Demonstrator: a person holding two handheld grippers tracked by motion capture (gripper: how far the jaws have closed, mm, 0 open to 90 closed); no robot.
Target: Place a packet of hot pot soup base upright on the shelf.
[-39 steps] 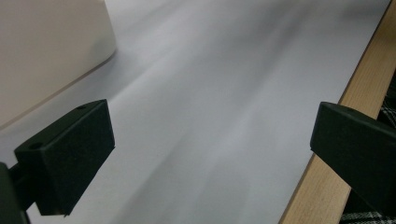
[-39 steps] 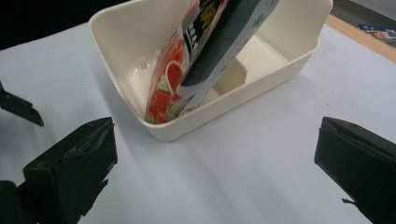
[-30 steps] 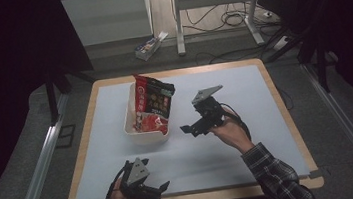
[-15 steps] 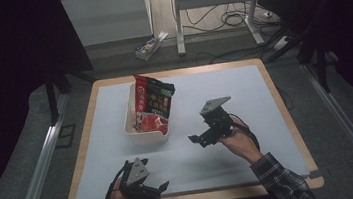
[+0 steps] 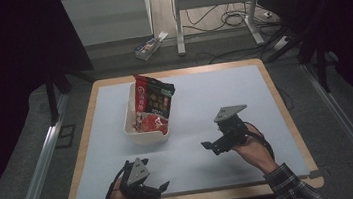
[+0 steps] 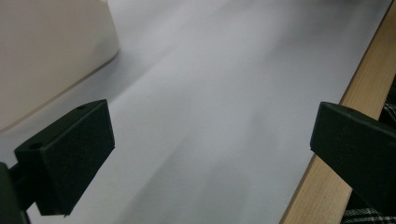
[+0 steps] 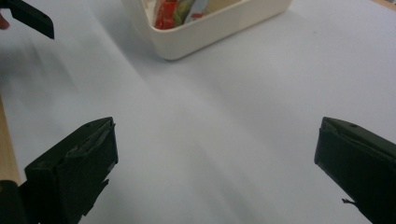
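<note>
The red snack bag stands upright in the white tub on the table; the left gripper and right gripper gape wide, both empty

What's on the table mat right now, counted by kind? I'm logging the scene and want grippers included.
White bin: 1
Red snack bag, standing in the bin: 1
Hand-held grippers: 2, the left gripper and the right gripper, both with fingers spread open and holding nothing
Total: 4
</note>
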